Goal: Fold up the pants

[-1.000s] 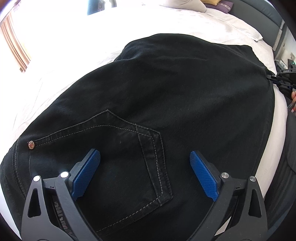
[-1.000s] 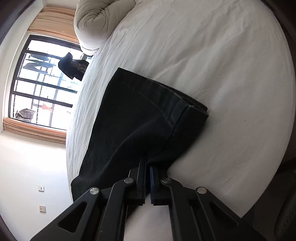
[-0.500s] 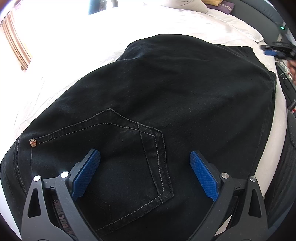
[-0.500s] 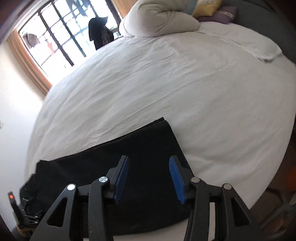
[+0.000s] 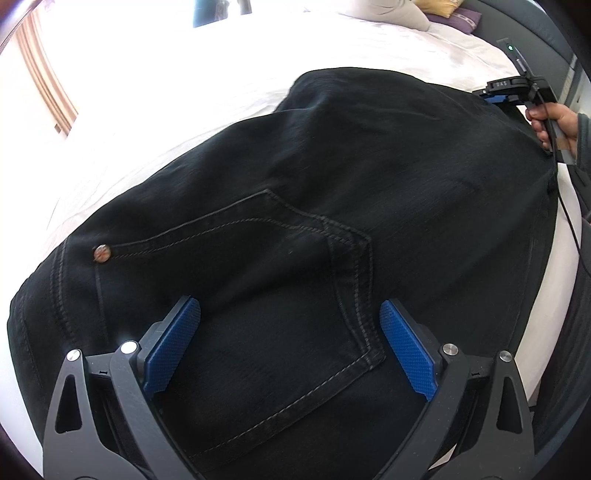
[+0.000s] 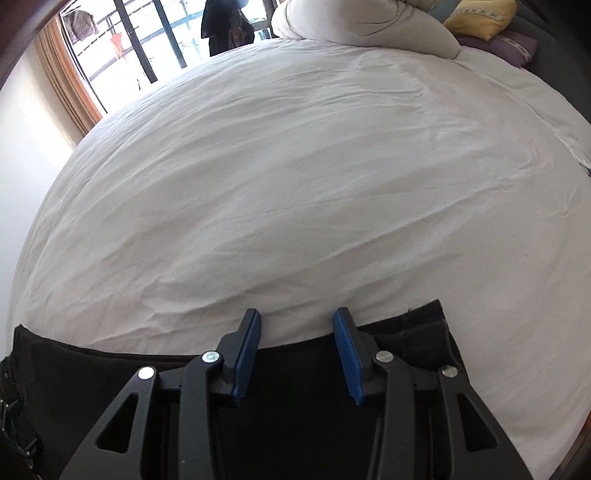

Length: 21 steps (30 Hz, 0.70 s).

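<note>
Black pants (image 5: 332, 206) lie flat on the white bed, back pocket (image 5: 280, 280) and a metal rivet (image 5: 102, 253) facing up. My left gripper (image 5: 290, 343) is open and empty, hovering just over the pocket near the waist end. My right gripper (image 6: 295, 350) is open and empty above the far edge of the pants (image 6: 295, 413), pointing across the bed. It also shows in the left wrist view (image 5: 513, 92) at the upper right, held by a hand over the leg end.
White wrinkled bed sheet (image 6: 314, 177) spreads beyond the pants. A rolled white duvet (image 6: 362, 22) and yellow and purple pillows (image 6: 484, 18) lie at the head. A window with dark bars (image 6: 147, 33) is at the back left. The bed's edge (image 5: 554, 295) runs at the right.
My right gripper let go of the pant leg end, opened, and swung up to look across the bed. The left gripper stayed open over the pocket, shifting slightly.
</note>
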{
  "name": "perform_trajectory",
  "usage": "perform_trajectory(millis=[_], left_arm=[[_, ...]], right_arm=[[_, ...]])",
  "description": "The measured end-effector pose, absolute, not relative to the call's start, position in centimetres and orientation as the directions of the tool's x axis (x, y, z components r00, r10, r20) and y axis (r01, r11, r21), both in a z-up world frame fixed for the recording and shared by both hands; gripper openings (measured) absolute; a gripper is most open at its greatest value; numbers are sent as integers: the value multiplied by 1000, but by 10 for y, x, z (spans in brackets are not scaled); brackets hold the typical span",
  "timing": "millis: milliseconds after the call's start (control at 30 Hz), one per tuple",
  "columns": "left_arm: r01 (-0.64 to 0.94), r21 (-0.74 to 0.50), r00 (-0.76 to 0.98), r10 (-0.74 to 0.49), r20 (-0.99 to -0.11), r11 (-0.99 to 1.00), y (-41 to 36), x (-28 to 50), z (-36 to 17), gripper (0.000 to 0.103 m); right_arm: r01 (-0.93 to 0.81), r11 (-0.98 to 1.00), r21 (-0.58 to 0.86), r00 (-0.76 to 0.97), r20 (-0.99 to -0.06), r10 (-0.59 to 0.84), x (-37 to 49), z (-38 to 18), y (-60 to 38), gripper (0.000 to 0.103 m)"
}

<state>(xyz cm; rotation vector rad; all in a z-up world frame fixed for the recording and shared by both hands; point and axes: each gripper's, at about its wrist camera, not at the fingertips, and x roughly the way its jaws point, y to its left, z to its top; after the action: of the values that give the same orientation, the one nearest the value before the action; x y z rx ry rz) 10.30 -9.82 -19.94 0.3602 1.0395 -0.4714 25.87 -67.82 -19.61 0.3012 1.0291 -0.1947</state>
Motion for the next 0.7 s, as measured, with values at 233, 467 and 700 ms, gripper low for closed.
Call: perform_trajectory(millis=[233,467,700], left_arm=[[517,72,441,-194,-876,853,-90,99,-200,100],[508,74,453,-193,-871,858,-86,99,-202,100],[468,40,509,-233,-829,883,-82,85,-174,99]], right_arm=[[297,902,312,607,-791,74,207,-146,-645,44],[200,953,227,592,-803,67,209,-194,-589,47],[180,940,290,610,-782,125,228,-135,-553,59]])
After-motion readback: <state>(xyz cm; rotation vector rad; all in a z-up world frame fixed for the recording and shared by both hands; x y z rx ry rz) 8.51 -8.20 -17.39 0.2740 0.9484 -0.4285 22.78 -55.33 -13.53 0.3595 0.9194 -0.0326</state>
